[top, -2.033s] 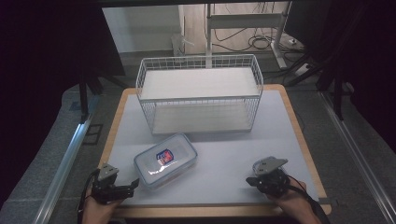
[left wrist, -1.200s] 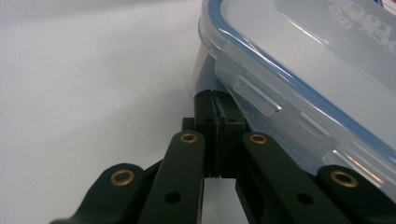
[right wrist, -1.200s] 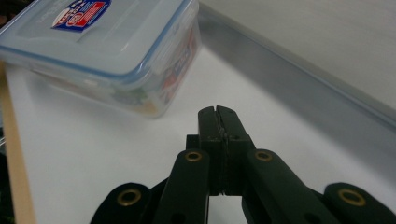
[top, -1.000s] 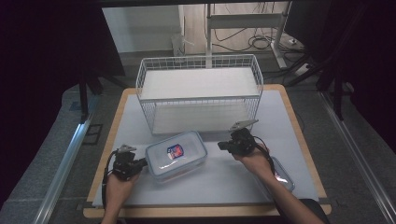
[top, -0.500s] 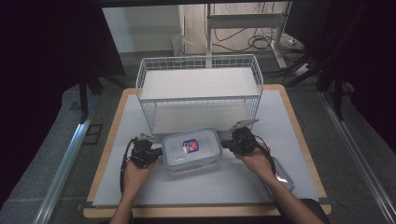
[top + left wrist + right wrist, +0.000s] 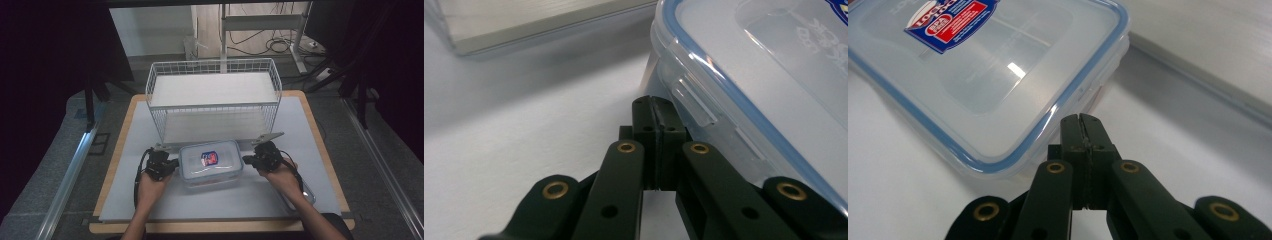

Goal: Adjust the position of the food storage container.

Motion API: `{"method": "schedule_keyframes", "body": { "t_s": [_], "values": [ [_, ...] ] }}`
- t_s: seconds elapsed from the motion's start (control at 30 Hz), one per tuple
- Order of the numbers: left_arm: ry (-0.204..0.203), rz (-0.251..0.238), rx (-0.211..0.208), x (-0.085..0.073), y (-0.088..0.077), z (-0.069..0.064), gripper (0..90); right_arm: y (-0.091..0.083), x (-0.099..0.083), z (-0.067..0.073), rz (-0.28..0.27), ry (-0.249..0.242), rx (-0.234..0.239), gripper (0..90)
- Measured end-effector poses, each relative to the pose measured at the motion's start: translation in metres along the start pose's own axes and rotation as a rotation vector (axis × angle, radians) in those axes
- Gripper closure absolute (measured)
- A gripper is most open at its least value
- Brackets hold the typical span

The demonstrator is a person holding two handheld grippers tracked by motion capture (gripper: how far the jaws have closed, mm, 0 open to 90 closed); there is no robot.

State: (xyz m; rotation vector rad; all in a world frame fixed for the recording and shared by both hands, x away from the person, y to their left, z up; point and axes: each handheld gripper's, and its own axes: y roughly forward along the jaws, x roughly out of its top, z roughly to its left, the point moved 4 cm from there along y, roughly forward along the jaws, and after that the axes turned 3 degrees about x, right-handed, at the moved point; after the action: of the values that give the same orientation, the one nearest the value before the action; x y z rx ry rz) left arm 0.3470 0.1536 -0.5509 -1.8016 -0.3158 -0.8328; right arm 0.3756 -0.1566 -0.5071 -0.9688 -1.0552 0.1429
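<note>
A: Pushing from both ends is the step, as I read it: the food box [image 6: 210, 163] sits on the white mat [image 6: 320, 140] between the two tongs, and the open front of the wire rack [image 6: 215, 97] is just beyond it

B: So how to do it well?

A: Keep both tips low on the box wall, under the lid rim, and press inward evenly. If one side leads, the box will probably swing round. Then slide it straight away from the person toward the rack's lower shelf

B: Are the tongs holding anything?

A: No. The left gripper [image 6: 655, 107] has its jaws pressed together with nothing between them; its tip looks to be touching, or all but touching, the box's left end below a lid clasp. The right gripper [image 6: 1082, 122] is likewise closed on nothing, its tip right at the near right corner of the box, though I can't tell whether it truly touches

B: And from above?

A: The left gripper [image 6: 161, 164] is at the box's left end, the right gripper [image 6: 260, 159] at its right end, both level with it. The box lies lengthwise across, its lid sticker up, just in front of the rack's bottom edge
</note>
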Motion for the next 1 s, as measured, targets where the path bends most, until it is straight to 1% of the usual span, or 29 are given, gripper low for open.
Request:
{"method": "schedule_keyframes", "body": {
  "t_s": [0.03,0.23,0.37,0.5,0.57,0.63,0.67,0.7,0.73,0.8,0.83,0.87,0.9,0.93,0.97,1.0],
  "values": [
    [0.002,0.002,-0.006,0.0,0.0,-0.002,89.9,-0.004,-0.004,0.002,0.005,0.002,0.001,89.6],
    [0.018,0.007,-0.017,0.001,0.002,-0.009,89.9,-0.013,-0.013,0.007,0.012,0.0,0.004,89.6],
    [0.029,0.016,-0.015,0.0,0.002,-0.016,90.0,-0.019,-0.021,0.01,0.008,-0.001,0.008,89.6],
    [0.053,0.019,-0.013,0.0,0.003,-0.022,89.9,-0.026,-0.029,0.013,0.005,-0.004,0.004,89.5],
    [0.061,0.018,-0.017,0.0,0.003,-0.022,89.8,-0.028,-0.031,0.012,-0.002,-0.001,0.015,89.5],
    [0.085,0.018,-0.015,-0.001,0.003,-0.022,89.6,-0.028,-0.032,0.01,-0.004,-0.006,0.025,89.2],
    [0.102,0.018,-0.001,-0.001,0.002,-0.021,84.0,-0.028,-0.032,0.01,0.0,-0.029,0.007,88.2],
    [0.122,0.02,0.006,-0.002,-0.001,-0.02,84.0,-0.028,-0.032,0.01,0.0,-0.029,0.007,88.2],
    [0.122,0.01,0.012,-0.003,-0.003,-0.019,80.4,-0.029,-0.033,0.009,0.002,-0.047,-0.009,87.0],
    [0.131,-0.012,0.036,-0.004,-0.011,-0.018,78.9,-0.03,-0.033,0.009,-0.003,-0.047,-0.001,86.3],
    [0.141,-0.032,0.044,-0.007,-0.019,-0.015,73.6,-0.033,-0.032,0.008,-0.02,-0.048,0.001,84.7],
    [0.141,-0.032,0.044,-0.007,-0.019,-0.015,70.5,-0.033,-0.032,0.008,-0.02,-0.048,0.001,84.7],
    [0.154,-0.054,0.047,-0.012,-0.027,-0.013,65.1,-0.036,-0.031,0.007,-0.032,-0.051,0.003,82.2],
    [0.154,-0.054,0.047,-0.012,-0.027,-0.013,61.6,-0.036,-0.031,0.007,-0.032,-0.051,0.003,82.2],
    [0.165,-0.063,0.064,-0.017,-0.033,-0.008,57.9,-0.038,-0.032,0.007,-0.039,-0.054,0.005,79.4],
    [0.165,-0.063,0.064,-0.017,-0.033,-0.008,55.0,-0.038,-0.032,0.007,-0.039,-0.054,0.005,79.4]
  ]
}}
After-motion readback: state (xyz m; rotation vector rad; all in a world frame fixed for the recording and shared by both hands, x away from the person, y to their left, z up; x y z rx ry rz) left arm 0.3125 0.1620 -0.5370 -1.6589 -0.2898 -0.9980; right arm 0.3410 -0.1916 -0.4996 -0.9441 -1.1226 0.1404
